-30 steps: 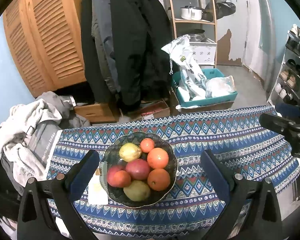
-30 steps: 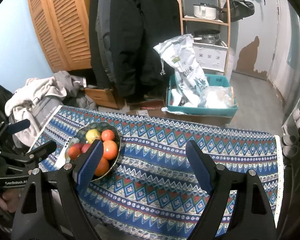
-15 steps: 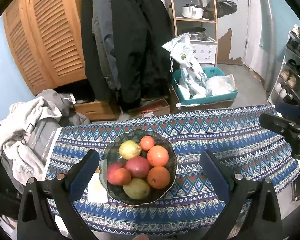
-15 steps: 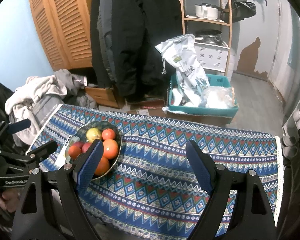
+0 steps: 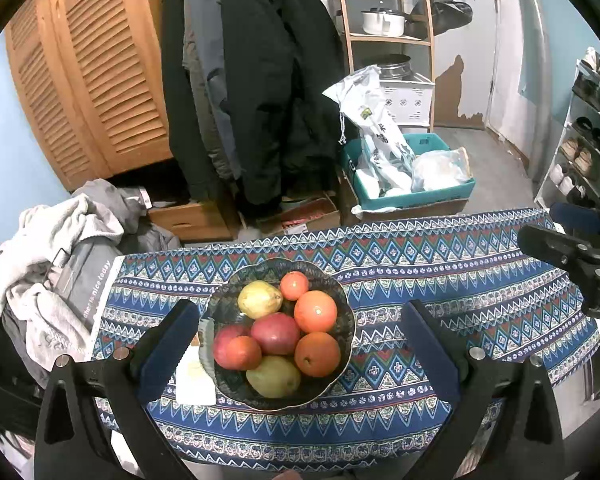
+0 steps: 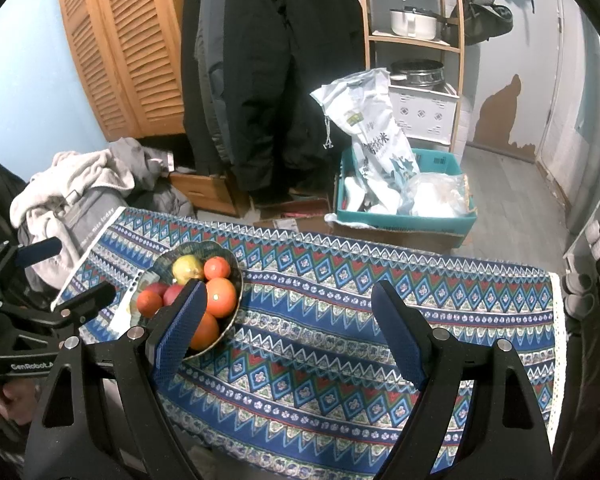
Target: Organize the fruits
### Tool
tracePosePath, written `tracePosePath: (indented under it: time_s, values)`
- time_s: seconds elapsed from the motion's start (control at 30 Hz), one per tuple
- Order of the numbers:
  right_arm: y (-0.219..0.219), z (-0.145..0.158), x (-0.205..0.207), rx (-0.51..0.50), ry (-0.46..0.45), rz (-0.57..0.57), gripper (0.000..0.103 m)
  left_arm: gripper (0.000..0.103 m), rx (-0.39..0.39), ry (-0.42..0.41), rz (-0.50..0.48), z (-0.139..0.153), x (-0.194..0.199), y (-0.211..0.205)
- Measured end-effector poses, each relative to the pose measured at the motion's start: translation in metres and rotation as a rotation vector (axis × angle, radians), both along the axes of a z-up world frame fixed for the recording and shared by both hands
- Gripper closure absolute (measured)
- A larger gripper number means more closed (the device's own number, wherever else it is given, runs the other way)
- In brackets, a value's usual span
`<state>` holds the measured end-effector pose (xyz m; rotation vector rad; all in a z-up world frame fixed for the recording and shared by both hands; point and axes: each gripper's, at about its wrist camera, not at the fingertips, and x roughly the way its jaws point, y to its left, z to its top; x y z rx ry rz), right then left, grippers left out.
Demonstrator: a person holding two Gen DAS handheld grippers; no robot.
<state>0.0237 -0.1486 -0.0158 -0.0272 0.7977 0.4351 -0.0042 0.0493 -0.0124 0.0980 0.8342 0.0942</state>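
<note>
A dark scalloped bowl (image 5: 346,304) sits on the left part of a table with a blue patterned cloth (image 5: 480,280). It holds several fruits: oranges (image 5: 315,311), red apples (image 5: 275,333) and yellow-green pears (image 5: 259,299). My left gripper (image 5: 296,344) is open and empty, hovering above the bowl with its fingers on either side. My right gripper (image 6: 288,328) is open and empty over the cloth, to the right of the bowl (image 6: 236,280). Its left finger (image 6: 180,328) hides part of the fruit.
A white card (image 5: 194,380) lies beside the bowl's left edge. A pile of clothes (image 5: 56,248) lies off the table's left end. Behind the table are hanging coats (image 5: 256,80), a teal crate (image 5: 412,196) with bags, and a shoe rack (image 5: 588,128) at right.
Both views shifted slightly; the bowl sits a little higher in the left wrist view. The grippers stay open and empty.
</note>
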Motion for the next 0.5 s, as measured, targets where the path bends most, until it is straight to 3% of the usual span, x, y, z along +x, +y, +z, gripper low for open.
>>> tracePosePath:
  time_s: [0.5]
  values:
    - [-0.0008, 0.0002, -0.0005, -0.004, -0.003, 0.004, 0.02, 0.001, -0.01, 0.005, -0.006, 0.0005, -0.0003, -0.0002]
